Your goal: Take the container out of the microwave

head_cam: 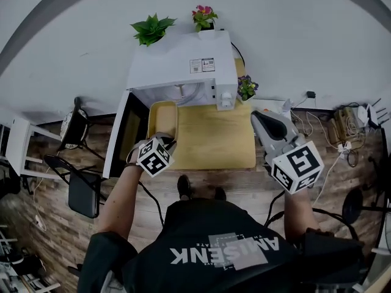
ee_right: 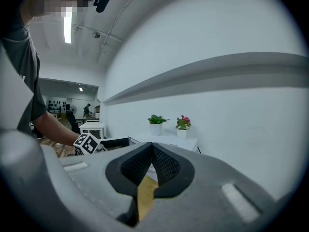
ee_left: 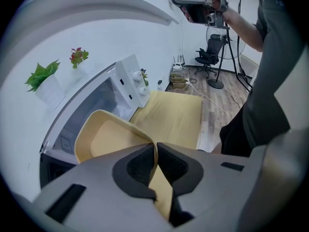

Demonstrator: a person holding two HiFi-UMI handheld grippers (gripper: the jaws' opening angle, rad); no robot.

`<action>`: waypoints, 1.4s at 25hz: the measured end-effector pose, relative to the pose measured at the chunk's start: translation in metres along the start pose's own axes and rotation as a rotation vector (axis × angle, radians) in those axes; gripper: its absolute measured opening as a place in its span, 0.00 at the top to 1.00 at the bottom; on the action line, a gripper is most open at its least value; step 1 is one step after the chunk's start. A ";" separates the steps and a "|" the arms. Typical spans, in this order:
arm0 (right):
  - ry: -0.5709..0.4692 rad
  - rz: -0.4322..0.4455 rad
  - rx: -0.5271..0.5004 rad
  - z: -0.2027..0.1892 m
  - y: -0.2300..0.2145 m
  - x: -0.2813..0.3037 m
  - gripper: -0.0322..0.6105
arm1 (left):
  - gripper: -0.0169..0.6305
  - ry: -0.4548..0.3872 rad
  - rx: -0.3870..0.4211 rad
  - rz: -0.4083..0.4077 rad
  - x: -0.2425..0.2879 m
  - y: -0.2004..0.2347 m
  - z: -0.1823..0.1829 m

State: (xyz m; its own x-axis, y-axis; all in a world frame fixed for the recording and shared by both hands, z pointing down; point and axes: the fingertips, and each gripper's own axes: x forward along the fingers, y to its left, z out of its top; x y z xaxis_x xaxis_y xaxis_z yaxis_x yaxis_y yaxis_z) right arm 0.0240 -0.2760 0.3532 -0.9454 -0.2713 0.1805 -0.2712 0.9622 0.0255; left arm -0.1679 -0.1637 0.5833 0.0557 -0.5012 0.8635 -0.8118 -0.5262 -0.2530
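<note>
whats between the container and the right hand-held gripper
Only bare yellow tabletop, as the head view shows; the container is at its left edge, the right hand-held gripper at its right.

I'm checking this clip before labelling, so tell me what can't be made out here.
Microwave cavity: head view, its own top hides it.
Label on top: head view, too small to read.
Container, near end: left gripper view, left gripper covers it.
Container: right gripper view, right gripper body blocks it.
</note>
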 end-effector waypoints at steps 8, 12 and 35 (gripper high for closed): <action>-0.025 0.143 -0.036 0.010 0.022 0.030 0.94 | 0.95 -0.040 0.023 0.038 -0.057 -0.036 0.011; -0.028 0.164 -0.052 0.017 0.033 0.043 0.94 | 0.95 -0.072 -0.049 0.048 -0.082 -0.032 0.010; -0.031 0.039 -0.030 0.055 0.085 0.079 0.94 | 0.95 -0.227 -0.063 0.139 -0.192 -0.003 0.001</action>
State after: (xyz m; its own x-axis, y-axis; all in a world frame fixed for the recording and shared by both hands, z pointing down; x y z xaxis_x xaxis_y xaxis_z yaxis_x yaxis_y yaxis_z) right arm -0.0842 -0.2169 0.3154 -0.9604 -0.2340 0.1510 -0.2292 0.9722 0.0490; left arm -0.1755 -0.0669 0.4178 0.0647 -0.7103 0.7009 -0.8549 -0.4018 -0.3283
